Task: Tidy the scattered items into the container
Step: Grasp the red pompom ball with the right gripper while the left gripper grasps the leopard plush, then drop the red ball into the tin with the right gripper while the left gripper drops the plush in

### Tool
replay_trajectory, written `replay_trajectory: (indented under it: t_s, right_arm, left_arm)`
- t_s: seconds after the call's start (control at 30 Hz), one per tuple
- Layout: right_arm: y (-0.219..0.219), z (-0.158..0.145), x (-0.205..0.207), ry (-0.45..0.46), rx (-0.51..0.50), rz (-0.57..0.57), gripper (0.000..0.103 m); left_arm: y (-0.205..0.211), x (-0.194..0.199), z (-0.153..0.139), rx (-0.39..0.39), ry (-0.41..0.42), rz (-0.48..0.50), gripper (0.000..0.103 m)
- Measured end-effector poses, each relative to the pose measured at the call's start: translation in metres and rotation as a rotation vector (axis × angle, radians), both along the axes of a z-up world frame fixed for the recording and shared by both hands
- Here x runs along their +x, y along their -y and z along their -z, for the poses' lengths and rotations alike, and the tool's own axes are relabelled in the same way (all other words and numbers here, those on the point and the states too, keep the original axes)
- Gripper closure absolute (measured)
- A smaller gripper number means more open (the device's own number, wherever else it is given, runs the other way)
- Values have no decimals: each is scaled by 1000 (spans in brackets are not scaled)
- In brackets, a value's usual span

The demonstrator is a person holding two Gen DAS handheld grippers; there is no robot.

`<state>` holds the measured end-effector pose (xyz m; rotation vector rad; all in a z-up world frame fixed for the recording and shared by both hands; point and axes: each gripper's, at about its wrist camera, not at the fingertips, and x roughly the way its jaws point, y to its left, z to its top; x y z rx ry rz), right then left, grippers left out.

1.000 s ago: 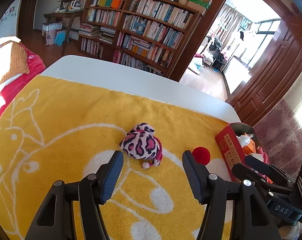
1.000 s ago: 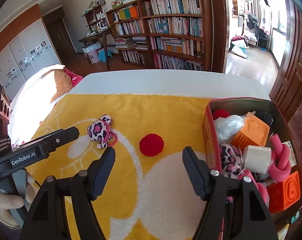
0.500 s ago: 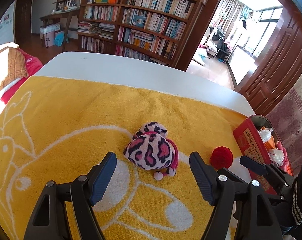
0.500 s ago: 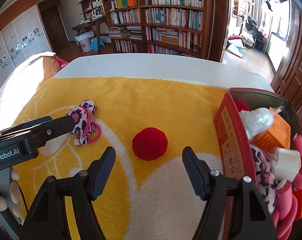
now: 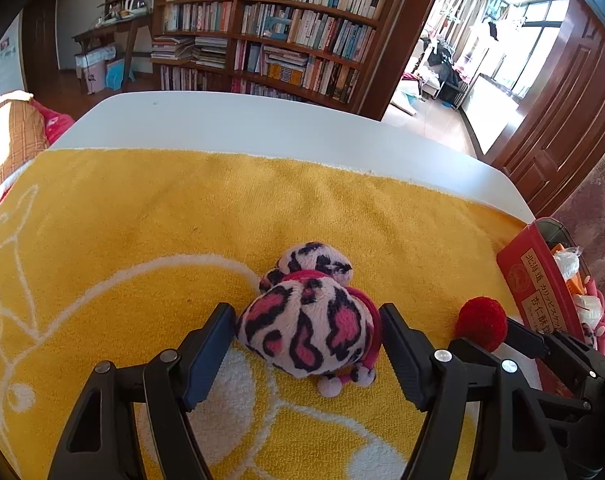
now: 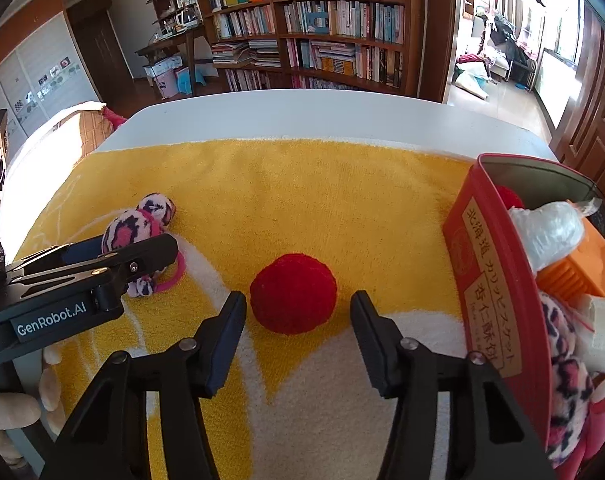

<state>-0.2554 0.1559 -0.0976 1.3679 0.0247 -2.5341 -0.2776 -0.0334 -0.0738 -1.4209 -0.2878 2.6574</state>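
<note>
Already most of the clutter sits in the red tin at the right edge of the yellow towel: an orange block, a crinkled plastic bag, a second spotted plush and other bits fill it close to the rim. Two things are left out on the towel. The pink leopard plush lies near the middle, and the left gripper straddles it, its jaws having just been closing, with the pads at or nearly at the plush's flanks; whether they already press in cannot be told. The red woolly ball lies between the plush and the tin, nearer the tin. The right gripper brackets it, jaws likewise just closing, yet a gap shows on each side, so it is not clenched. By this reading the tidying is nearly finished, with two pick-ups and two drops still to do. The towel, printed with white cartoon outlines, covers most of a white table, leaving bare the far edge and corners. Beyond stand a tall wooden bookcase packed with books, a cluttered side desk and a sunlit doorway.
</note>
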Motion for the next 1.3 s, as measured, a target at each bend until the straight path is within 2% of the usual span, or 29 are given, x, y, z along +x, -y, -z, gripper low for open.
replay_trajectory:
  t_s: [0.1,0.27,0.5,0.7,1.0,1.17,1.3]
  right_arm:
    - [-2,-1,0,-5,-7,4,62]
    - [-5,-14,8,-21,-21,-3,63]
    - [-19,-66,30,-108,-53,-8,63]
    - [-72,-102,44,-163,-66,74,63]
    - [-165,-134,66,-215,-78,237,63]
    - [-195,-142,79,-230,-102,276,63]
    - [-204,-135,83,-217,-98,282,63]
  left_arm:
    - [4,2,0,31,-10,-8,44]
    - [9,11,-7,60,-43,-30,46]
    - [3,25,-45,92,-115,-5,46]
    - [-36,43,-79,129,-175,84,46]
    - [-117,54,-118,190,-221,245,46]
    - [-161,52,-126,197,-220,310,46]
    - [-190,53,-133,200,-235,351,46]
